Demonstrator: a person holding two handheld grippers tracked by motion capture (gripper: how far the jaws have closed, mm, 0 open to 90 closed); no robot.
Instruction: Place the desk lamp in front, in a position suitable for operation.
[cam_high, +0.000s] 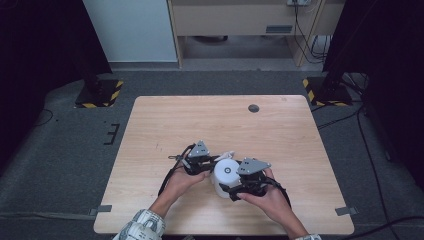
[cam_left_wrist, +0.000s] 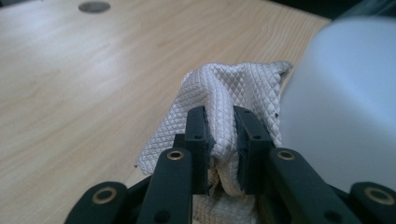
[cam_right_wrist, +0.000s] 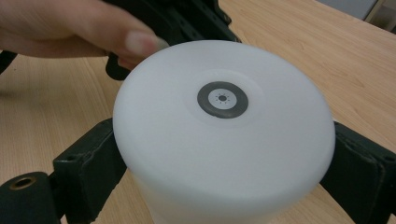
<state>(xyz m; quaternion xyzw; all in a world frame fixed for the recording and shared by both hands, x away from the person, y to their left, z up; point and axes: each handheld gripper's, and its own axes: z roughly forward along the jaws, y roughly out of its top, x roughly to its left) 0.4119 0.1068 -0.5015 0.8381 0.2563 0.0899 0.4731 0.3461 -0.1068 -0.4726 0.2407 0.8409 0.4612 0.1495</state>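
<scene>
White canister (cam_right_wrist: 224, 140) in right claw (cam_right_wrist: 224, 158)

Materials and finishes on the tabletop (cam_high: 165, 120)

Pale wood with fine grain, matt. White cloth (cam_left_wrist: 224, 93), soft, quilted in small diamonds. White lamp (cam_right_wrist: 224, 140), smooth matt plastic with grey ring on top. Black matt plastic left claw (cam_left_wrist: 223, 140) and right claw (cam_right_wrist: 224, 163), brass-coloured rivets.

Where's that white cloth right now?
The cloth is pinched in the left gripper, right beside the white lamp held by the right gripper, near the table's front middle.
</scene>
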